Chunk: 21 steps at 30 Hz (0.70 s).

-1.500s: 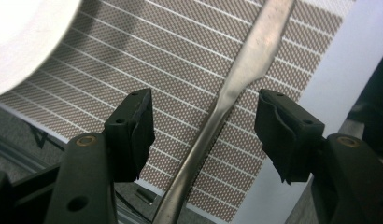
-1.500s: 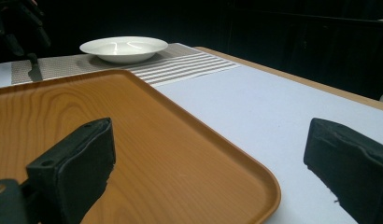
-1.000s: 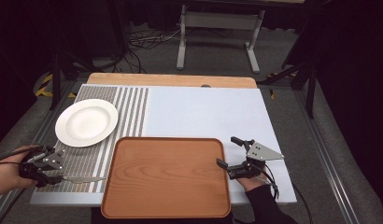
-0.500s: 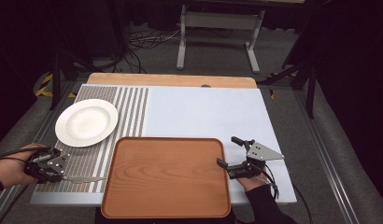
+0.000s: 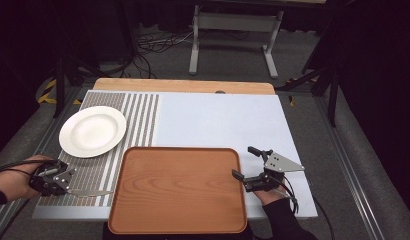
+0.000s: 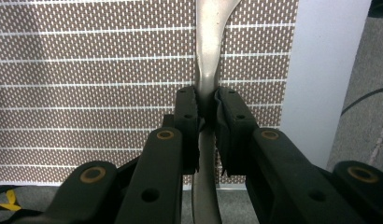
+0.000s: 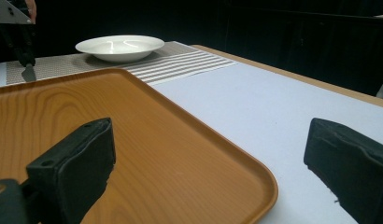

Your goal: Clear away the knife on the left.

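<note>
A: Start at the left. What are the left tongs (image 5: 68, 186) doing?

B: Their jaws have just been closing, and in the left gripper view the pads (image 6: 188, 122) now press on the handle of the knife (image 6: 209, 60) from both sides. The knife lies flat on the striped placemat (image 5: 100, 167), left of the tray (image 5: 178, 187), with its blade pointing toward the tray.

A: How should the pickup go?

B: I'd keep the squeeze firm and lift straight up, level. The handle is thin and smooth, so it could swivel between the pads if the hand tilts early. The grip sits near the handle's waist, which looks fair for balance.

A: And the plate (image 5: 92, 131)?

B: On the placemat beyond the knife, also left of the tray, untouched.

A: The right side?

B: The right tongs (image 5: 244, 164) stand wide open and empty at the tray's right edge, one jaw over the wood, the other over the pale worktop (image 5: 218, 120).
</note>
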Motion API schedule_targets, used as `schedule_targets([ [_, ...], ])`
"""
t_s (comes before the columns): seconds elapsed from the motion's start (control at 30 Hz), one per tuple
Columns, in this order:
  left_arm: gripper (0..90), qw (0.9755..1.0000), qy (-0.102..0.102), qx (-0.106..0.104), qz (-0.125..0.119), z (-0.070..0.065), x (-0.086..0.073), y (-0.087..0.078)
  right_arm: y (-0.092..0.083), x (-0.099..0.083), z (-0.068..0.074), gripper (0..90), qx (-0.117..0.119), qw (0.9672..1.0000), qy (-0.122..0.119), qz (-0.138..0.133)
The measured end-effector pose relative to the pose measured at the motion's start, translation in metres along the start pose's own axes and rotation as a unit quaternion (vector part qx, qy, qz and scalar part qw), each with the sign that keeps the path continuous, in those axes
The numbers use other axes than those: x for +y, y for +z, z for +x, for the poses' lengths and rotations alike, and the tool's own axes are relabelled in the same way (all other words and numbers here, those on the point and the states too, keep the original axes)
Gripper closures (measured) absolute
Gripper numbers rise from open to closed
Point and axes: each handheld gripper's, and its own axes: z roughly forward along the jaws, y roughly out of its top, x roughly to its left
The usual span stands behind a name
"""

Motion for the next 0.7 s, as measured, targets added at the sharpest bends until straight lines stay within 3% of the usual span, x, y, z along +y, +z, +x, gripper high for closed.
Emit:
schedule_targets([
  [0.43, 79.9, 1.0, -0.009, 0.003, -0.003, 0.0005, -0.001, -0.0004, 0.0004, -0.0001, 0.0, 3.0, 0.001, 1.0, 0.0, 0.001],
  [0.7, 80.0, 0.999, -0.036, 0.009, -0.023, 0.0005, -0.004, -0.0094, 0.0008, -0.0002, -0.0001, 3.0, 0.0, 1.0, 0.0, 0.002],
])
